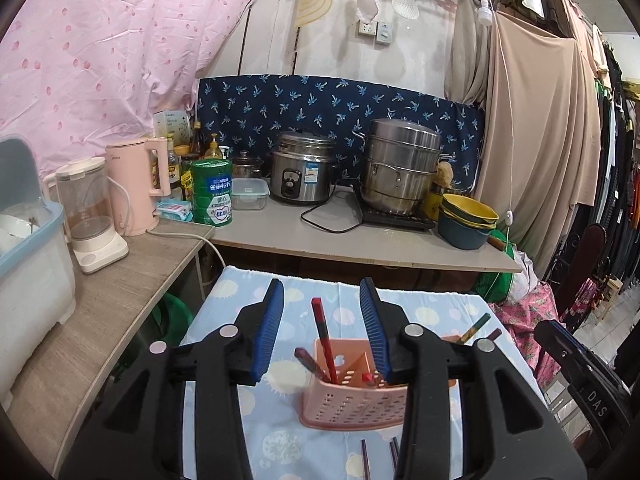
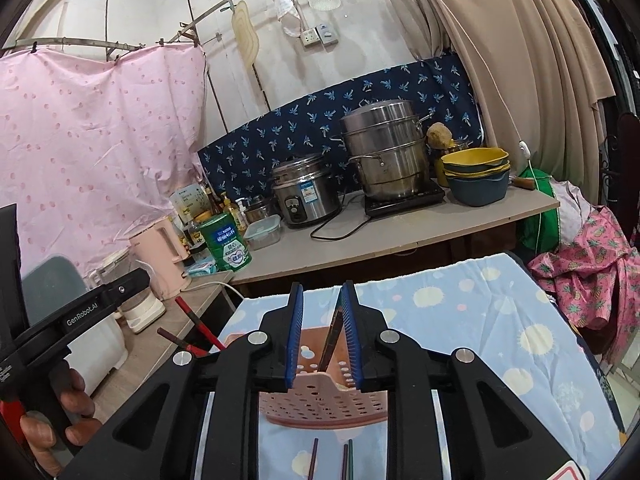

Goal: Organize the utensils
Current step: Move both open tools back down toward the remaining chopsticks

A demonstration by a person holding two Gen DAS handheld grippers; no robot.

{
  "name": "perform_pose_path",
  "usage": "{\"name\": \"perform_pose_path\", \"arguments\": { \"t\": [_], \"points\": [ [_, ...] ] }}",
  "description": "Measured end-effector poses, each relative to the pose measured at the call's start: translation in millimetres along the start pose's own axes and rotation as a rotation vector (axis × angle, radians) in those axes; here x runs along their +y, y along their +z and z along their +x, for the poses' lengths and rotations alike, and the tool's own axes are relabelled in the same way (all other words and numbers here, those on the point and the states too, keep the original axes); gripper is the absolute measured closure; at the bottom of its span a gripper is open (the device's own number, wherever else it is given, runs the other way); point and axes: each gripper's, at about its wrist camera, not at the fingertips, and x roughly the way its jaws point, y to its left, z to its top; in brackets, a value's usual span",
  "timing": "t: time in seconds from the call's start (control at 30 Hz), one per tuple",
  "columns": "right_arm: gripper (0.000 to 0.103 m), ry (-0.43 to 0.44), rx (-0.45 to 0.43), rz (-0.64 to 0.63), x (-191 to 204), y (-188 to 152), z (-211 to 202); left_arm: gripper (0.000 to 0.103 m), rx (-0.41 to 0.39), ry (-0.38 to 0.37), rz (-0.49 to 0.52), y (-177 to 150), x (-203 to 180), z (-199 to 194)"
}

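A pink perforated utensil basket (image 1: 352, 404) stands on the light blue patterned tablecloth (image 1: 236, 296). A red chopstick (image 1: 323, 340) and a darker one (image 1: 308, 362) lean upright in it. My left gripper (image 1: 321, 282) is open, its blue pads on either side of the red chopstick without touching it. In the right wrist view my right gripper (image 2: 322, 286) hovers over the basket (image 2: 320, 404), jaws slightly apart. A dark chopstick (image 2: 331, 340) stands between them near the right pad, with a gap on its left. Loose chopsticks (image 2: 314, 458) lie on the cloth in front of the basket, and others (image 1: 476, 327) behind it.
The counter (image 1: 280, 232) behind holds a rice cooker (image 1: 302, 174), a steel steamer pot (image 1: 400, 168), stacked bowls (image 1: 466, 216) and a green tin (image 1: 212, 192). On the left shelf (image 1: 132, 280) stand a pink kettle (image 1: 134, 186), a blender and a storage box. Clothes hang at the right.
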Motion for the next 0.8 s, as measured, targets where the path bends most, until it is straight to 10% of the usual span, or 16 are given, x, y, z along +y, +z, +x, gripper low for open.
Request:
{"name": "perform_pose_path", "arguments": {
  "t": [0.8],
  "points": [
    [0.083, -0.021, 0.134, -0.020, 5.8, -76.7, -55.3, 0.065, 0.168, -0.019, 0.006, -97.5, 6.1, -42.6]
  ]
}}
